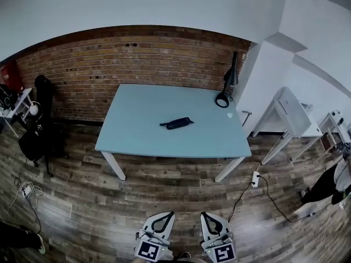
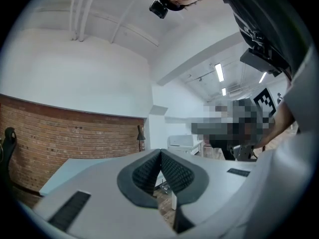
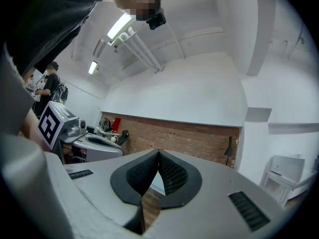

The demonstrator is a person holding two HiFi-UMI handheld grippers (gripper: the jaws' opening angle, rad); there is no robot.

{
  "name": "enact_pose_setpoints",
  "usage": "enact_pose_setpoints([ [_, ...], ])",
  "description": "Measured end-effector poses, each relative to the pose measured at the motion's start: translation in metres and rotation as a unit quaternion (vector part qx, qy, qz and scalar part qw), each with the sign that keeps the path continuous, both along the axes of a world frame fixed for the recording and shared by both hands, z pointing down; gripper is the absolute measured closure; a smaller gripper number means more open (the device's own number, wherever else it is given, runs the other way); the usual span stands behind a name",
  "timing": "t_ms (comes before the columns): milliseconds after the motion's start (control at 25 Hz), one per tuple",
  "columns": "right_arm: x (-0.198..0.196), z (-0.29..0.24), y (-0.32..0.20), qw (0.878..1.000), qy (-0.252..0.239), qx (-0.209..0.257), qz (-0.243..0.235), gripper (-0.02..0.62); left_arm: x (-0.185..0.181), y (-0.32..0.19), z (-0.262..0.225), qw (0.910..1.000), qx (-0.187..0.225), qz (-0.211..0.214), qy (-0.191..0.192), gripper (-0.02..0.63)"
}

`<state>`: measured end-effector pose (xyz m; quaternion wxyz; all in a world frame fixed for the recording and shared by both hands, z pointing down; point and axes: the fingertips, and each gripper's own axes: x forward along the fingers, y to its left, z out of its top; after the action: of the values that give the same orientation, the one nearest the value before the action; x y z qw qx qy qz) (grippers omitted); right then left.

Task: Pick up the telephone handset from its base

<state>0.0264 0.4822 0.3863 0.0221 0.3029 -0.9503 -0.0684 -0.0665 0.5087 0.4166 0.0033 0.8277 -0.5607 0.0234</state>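
- Desk (image 1: 137,130): pale blue top on white legs. It stands on a wood floor (image 1: 164,193) in front of a brick wall (image 1: 82,64).
- Telephone (image 1: 176,123): dark and long, lying flat on the desk a little right of centre. Nothing touches it. It is too small here to tell the handset from the base.
- Lamp (image 1: 227,84): black, at the far right corner of the desk, head bent down toward the top.
- Left tool (image 1: 164,217): at the near edge of the head view, over the floor, well apart from the desk. Closed; its ribbed pads (image 2: 147,173) meet at the tips with nothing between them.
- Right tool (image 1: 209,217): just beside the left tool, on its right, also well apart from the desk. Closed and empty; its pads (image 3: 172,176) touch at the tips.
- Power strip (image 1: 255,178): white, on the floor near the desk's near right leg, with a dark cable running off it.
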Motion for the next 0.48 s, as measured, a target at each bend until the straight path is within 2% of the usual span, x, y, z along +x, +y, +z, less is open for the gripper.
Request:
enact_pose_setpoints([
  [320, -0.03, 0.011, -0.04, 1.0, 0.01, 0.003, 0.005, 0.592, -0.022, -0.021, 0.014, 0.9997, -0.024, 0.008, 0.004, 0.577],
  [480, -0.048, 0.016, -0.058, 1.0, 0.015, 0.008, 0.011, 0.592, -0.025, -0.051, 0.014, 0.9998, -0.012, 0.012, 0.004, 0.577],
])
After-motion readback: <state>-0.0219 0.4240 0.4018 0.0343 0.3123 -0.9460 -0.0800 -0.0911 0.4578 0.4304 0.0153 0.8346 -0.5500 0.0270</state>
